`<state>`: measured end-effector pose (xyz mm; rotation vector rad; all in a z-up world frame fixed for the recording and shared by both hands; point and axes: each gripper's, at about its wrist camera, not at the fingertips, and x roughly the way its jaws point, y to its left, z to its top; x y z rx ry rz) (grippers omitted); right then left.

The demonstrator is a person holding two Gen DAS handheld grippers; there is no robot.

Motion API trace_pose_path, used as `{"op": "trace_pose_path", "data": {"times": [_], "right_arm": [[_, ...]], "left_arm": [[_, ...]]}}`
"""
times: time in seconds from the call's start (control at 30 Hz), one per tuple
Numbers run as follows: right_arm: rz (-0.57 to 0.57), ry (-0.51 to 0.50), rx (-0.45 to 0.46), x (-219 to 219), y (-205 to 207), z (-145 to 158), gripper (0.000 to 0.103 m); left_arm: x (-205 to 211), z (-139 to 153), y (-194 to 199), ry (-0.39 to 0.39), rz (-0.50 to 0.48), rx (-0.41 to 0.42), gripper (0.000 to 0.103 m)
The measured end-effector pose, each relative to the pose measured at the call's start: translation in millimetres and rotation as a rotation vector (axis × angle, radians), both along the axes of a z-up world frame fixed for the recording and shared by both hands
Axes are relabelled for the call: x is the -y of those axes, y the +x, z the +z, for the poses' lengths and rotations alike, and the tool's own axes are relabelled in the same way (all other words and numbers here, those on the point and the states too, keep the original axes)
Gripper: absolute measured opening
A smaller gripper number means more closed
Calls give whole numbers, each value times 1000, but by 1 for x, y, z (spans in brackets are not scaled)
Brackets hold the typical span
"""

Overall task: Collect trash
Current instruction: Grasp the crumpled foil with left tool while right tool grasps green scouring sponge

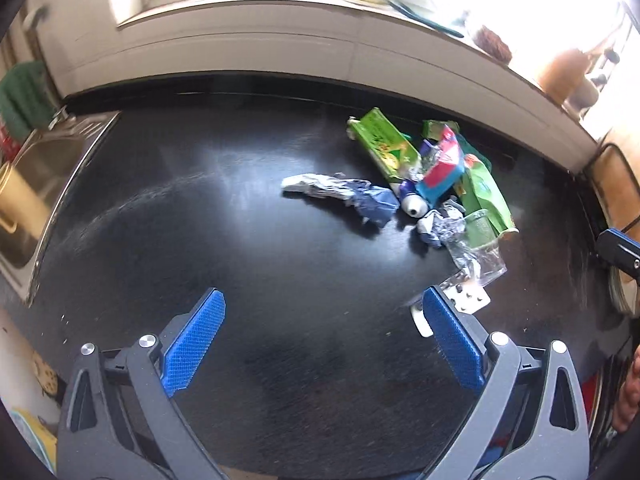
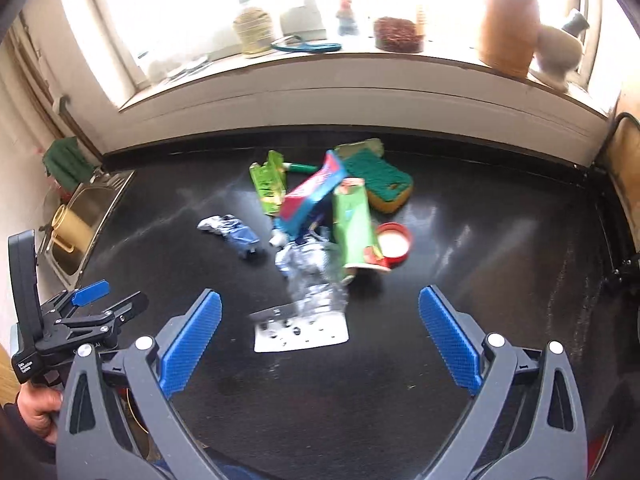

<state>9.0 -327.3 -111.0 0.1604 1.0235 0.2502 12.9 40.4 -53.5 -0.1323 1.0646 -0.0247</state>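
Trash pile [image 2: 320, 224] beyond right claw [image 2: 320, 320], jaws spread, empty

I stand at a black countertop [image 2: 480, 280] under a bright, washed-out window [image 2: 200, 0]. Its pale sill [image 2: 360, 64] carries a terracotta vase [image 2: 508, 28] and a woven jar [image 2: 254, 30]. A steel sink [image 1: 36, 184] lies at my left.

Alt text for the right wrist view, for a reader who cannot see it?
The open right gripper hovers over a black countertop, facing a trash pile: blister pack, crumpled clear plastic, green cartons, sponge, red lid.
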Motion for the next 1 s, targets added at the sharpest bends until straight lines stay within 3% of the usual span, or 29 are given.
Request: {"op": "trace_pose_path", "data": {"times": [0.2,0.33,0.57,0.8,0.93,1.0], "right_arm": [[21,-22,-14,27,37,-19,96],[57,-44,-34,46,71,-40,96],[185,-121,-97,62,149,-110,96],[369,-124,-122,40,206,-156,96],[426,-117,-118,28,228,-166,96],[456,-106,-107,23,233,-166,89]], "left_arm": [[17,-16,35,-5,29,-48,96],[27,-36,76,-26,98,-94,96],[36,-75,129,31,194,-142,96],[33,-103,144,48,251,-193,96],[30,-114,152,41,274,-219,96],[29,-113,154,34,285,-209,93]]}}
